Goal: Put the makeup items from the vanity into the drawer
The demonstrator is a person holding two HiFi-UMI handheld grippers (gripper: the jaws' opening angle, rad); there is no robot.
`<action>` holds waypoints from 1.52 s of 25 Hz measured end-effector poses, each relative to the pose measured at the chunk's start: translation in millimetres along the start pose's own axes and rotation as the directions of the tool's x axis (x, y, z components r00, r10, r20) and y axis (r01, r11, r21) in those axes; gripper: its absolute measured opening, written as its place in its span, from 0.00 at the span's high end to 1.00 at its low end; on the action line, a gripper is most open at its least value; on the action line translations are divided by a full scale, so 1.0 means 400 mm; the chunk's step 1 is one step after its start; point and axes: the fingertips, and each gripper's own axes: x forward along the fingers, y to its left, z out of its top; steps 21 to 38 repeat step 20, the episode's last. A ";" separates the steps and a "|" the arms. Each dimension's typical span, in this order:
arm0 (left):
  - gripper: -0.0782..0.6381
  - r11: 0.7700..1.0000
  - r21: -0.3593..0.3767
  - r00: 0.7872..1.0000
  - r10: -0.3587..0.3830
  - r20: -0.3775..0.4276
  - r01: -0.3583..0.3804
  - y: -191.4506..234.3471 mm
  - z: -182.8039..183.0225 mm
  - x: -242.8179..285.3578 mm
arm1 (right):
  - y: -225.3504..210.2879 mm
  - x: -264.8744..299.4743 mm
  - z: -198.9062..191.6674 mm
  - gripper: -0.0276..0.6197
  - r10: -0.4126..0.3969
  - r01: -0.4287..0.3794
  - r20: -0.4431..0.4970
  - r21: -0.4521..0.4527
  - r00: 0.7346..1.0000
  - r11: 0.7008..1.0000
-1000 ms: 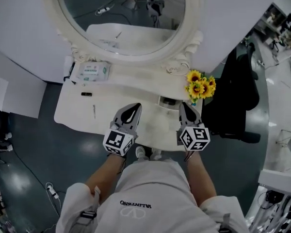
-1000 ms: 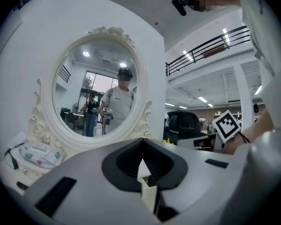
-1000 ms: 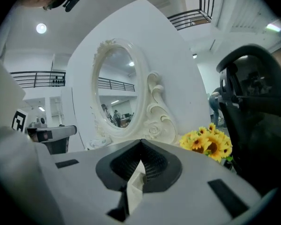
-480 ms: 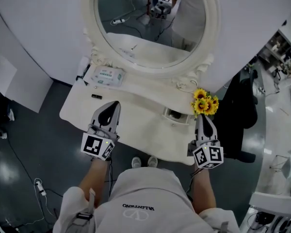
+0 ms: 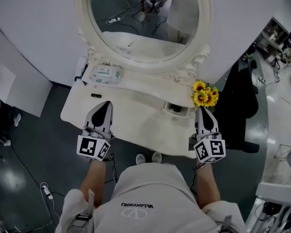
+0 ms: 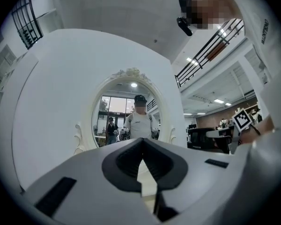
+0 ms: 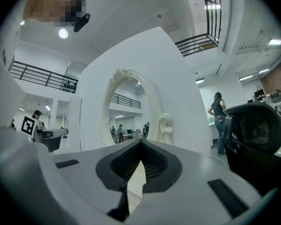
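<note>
I take the sunflowers [image 5: 204, 94] as my marker. A black chair [image 5: 242, 106] stands just right of them. Far down-left of them, a power strip [image 5: 44, 191] with its cable lies on the dark floor [image 5: 34, 144]. Well left of them stands a white panel [image 5: 14, 89].

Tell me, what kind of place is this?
Probably a mock bedroom corner set up inside a large office or lab hall: a white vanity with an oval mirror, yet a black office chair beside it and upper-floor railings beyond.
</note>
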 end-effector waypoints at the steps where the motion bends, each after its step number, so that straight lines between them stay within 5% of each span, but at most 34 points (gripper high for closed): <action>1: 0.89 1.000 0.002 1.000 0.000 -0.001 0.000 0.001 0.001 0.000 | -0.003 -0.001 0.000 0.94 -0.003 0.003 -0.001 -0.004 1.000 1.000; 38: 0.89 1.000 -0.010 1.000 -0.010 -0.021 0.010 -0.040 -0.025 0.018 | -0.026 0.003 -0.016 0.94 -0.005 0.005 -0.013 0.004 1.000 1.000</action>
